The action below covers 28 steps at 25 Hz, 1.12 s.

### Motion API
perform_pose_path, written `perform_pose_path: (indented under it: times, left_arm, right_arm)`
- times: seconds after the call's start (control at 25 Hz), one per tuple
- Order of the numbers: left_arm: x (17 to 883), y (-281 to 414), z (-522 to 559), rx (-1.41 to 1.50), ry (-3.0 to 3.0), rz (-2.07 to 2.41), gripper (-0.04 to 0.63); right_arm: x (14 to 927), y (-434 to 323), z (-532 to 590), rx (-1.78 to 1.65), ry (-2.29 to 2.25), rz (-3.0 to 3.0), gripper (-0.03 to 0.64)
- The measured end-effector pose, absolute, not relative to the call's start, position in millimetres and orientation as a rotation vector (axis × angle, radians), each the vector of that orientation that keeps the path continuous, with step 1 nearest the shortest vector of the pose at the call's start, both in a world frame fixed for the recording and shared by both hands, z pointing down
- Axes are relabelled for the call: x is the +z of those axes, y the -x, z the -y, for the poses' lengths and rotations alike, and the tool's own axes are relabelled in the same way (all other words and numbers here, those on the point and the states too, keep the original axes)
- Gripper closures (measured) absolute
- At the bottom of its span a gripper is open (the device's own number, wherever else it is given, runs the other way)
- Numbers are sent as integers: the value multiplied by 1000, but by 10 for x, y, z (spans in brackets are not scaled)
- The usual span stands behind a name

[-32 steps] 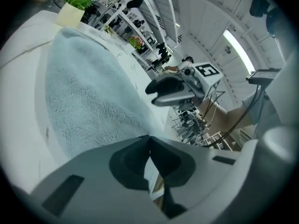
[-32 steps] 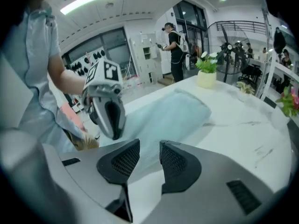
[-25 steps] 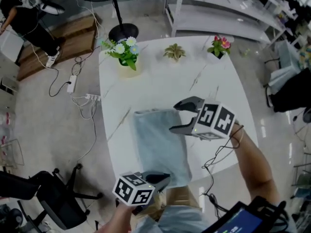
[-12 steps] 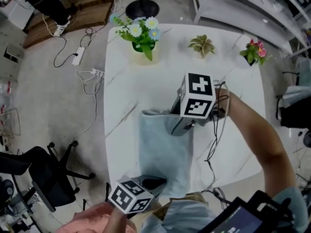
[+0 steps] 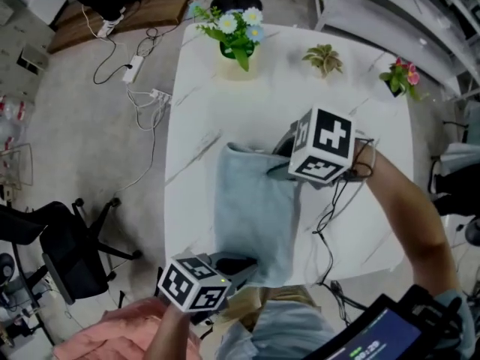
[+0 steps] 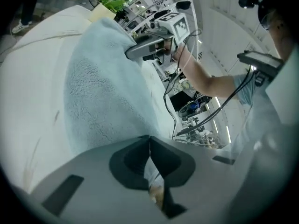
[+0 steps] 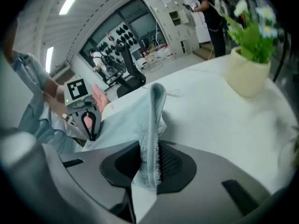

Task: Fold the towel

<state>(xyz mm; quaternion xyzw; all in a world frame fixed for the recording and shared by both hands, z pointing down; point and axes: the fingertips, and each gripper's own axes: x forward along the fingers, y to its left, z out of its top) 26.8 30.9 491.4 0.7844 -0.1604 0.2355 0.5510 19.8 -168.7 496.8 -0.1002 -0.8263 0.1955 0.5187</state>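
Observation:
A light blue towel (image 5: 251, 208) lies lengthwise on the white table (image 5: 202, 103). My right gripper (image 5: 279, 160) is at the towel's far right corner. Its jaws have just been closing, and in the right gripper view (image 7: 150, 164) the towel's edge (image 7: 152, 125) stands upright, pinched between the pads. My left gripper (image 5: 238, 265) is at the towel's near edge by the table's front. It is shut, and in the left gripper view (image 6: 149, 139) a bit of cloth shows between its jaws, with the towel (image 6: 103, 92) stretching away from them.
A pot of flowers (image 5: 238, 40) and two small potted plants (image 5: 324, 57) (image 5: 397, 77) stand along the table's far edge. A black chair (image 5: 60, 253) and cables (image 5: 142, 81) are on the floor to the left. A screen (image 5: 375, 336) sits at the lower right.
My right gripper came down from above the towel onto its far right corner and closed on the edge. The left gripper stayed at the near edge.

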Motion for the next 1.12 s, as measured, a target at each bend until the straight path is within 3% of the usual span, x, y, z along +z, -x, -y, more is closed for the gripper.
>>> perform_pose_path:
  times: [0.44, 1.12]
  left_arm:
    - [4557, -227, -462, 333, -1905, 518, 588]
    - [4566, -29, -1210, 243, -1930, 661, 588]
  right_arm:
    - [4062, -96, 1112, -330, -130, 2032, 522]
    - [4091, -216, -285, -676, -274, 2063, 509]
